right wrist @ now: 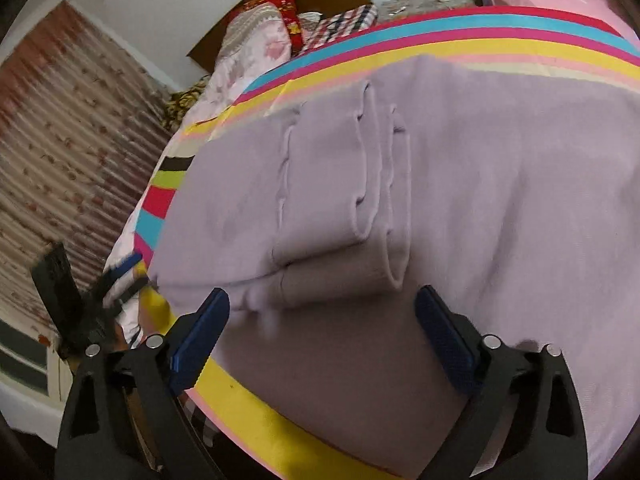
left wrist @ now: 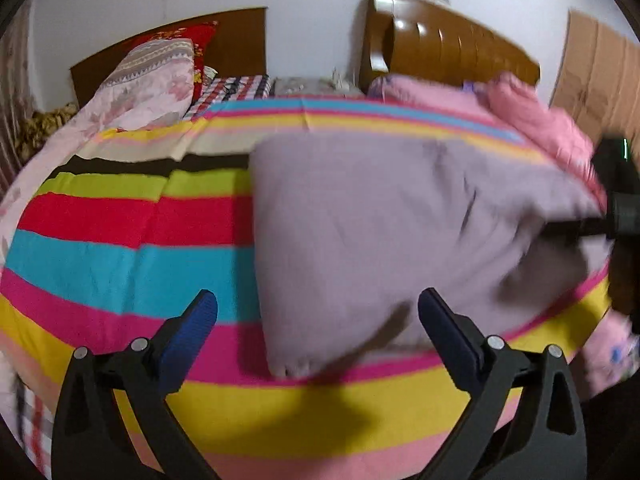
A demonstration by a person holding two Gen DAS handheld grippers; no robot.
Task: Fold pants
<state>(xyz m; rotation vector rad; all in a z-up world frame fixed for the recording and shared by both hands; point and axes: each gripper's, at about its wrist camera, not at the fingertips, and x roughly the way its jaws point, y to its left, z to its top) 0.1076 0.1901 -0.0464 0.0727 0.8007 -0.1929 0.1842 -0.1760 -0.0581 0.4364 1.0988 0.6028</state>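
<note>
1. It's a bedroom: a white wall, a dark wooden headboard (left wrist: 452,36) at the far end, and a bedspread (left wrist: 120,248) in broad stripes of red, turquoise, yellow and pink covering the mattress. That spread is the work surface.

2. Far left, a floral quilt (left wrist: 148,84) is heaped against a red pillow (left wrist: 192,38); neither has anything to do with the folding.

3. The left gripper (left wrist: 318,316) hovers low over the near stripes with its blue-padded fingers spread wide and nothing between them. One finger sits just beside the near corner of the garment.

4. The pants (left wrist: 380,220) lie in the middle of the bed, a pale lilac knit, already doubled into a thick slab. From the right-hand camera the cuffed leg ends (right wrist: 340,184) rest on top of the broader layer.

5. I'd judge the cloth soft, light and floppy. It won't hold a shape when lifted, and the knit looks grippy rather than slick. The layers will slide over each other unless pinched together.

6. The best hold looks like the stacked edge or a corner, taking all layers at once, rather than the loose middle.

7. The right gripper (right wrist: 322,320) hangs over the near part of the fabric, fingers apart, holding nothing.

8. Far right, a pink blanket (left wrist: 532,108) is bunched beside a cardboard box (left wrist: 600,68).
</note>
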